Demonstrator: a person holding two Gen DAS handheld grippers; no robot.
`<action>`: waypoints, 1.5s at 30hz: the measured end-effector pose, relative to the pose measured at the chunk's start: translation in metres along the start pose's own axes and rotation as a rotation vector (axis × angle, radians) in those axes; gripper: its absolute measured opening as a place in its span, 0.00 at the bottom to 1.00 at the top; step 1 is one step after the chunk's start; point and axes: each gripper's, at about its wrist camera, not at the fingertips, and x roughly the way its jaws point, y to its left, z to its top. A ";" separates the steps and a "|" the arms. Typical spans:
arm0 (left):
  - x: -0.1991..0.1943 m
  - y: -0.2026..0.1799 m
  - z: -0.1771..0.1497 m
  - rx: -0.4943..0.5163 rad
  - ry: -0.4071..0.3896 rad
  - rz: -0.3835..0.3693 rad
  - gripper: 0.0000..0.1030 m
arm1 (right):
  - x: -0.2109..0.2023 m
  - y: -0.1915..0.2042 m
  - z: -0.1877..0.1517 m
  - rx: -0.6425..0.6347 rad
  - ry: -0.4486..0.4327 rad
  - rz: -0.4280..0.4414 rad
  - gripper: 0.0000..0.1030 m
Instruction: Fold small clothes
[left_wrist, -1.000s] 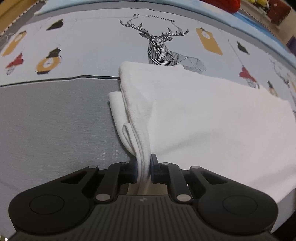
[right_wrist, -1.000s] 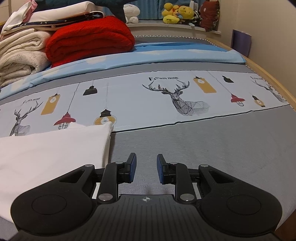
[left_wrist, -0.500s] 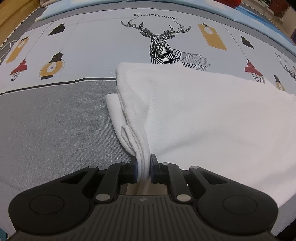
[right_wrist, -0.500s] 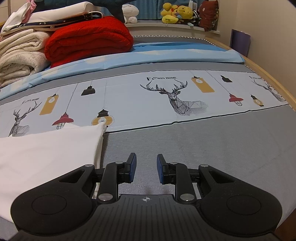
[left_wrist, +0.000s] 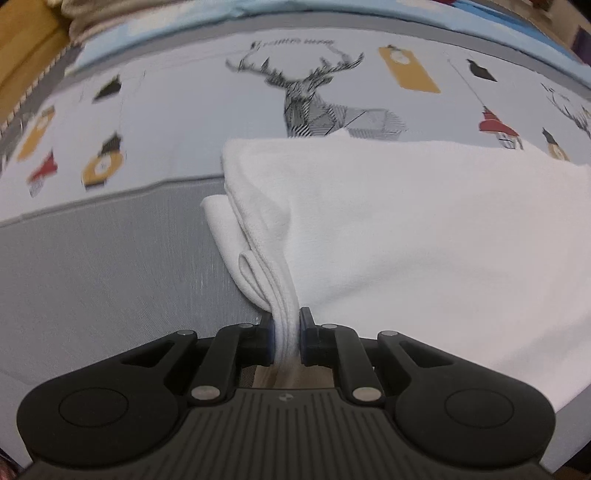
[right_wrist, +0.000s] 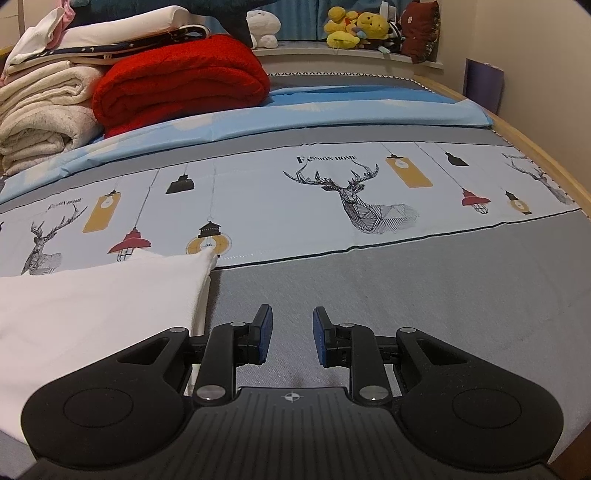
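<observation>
One red blanket (right_wrist: 181, 81) solely in the right view.

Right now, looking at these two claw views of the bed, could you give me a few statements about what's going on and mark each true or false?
1. The left claw is clamped on a bunched edge of the white cloth. True.
2. The right claw grips the cloth too. False: its jaws stand apart with nothing between them, over the grey part of the bedsheet.
3. A folded red blanket sits at the far end of the bed. True.
4. The red blanket lies on top of the white cloth. False: they are far apart.
5. Stuffed toys sit on a ledge behind the bed. True.
</observation>
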 end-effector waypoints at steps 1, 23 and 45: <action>-0.004 -0.003 0.001 0.008 -0.014 0.002 0.12 | -0.001 0.000 0.000 -0.002 -0.003 0.004 0.24; -0.080 -0.155 0.054 -0.154 -0.187 -0.850 0.40 | 0.010 0.021 0.005 -0.030 0.012 0.038 0.24; -0.055 -0.074 0.009 0.093 -0.020 -0.391 0.40 | 0.106 0.119 -0.001 0.178 0.399 0.309 0.41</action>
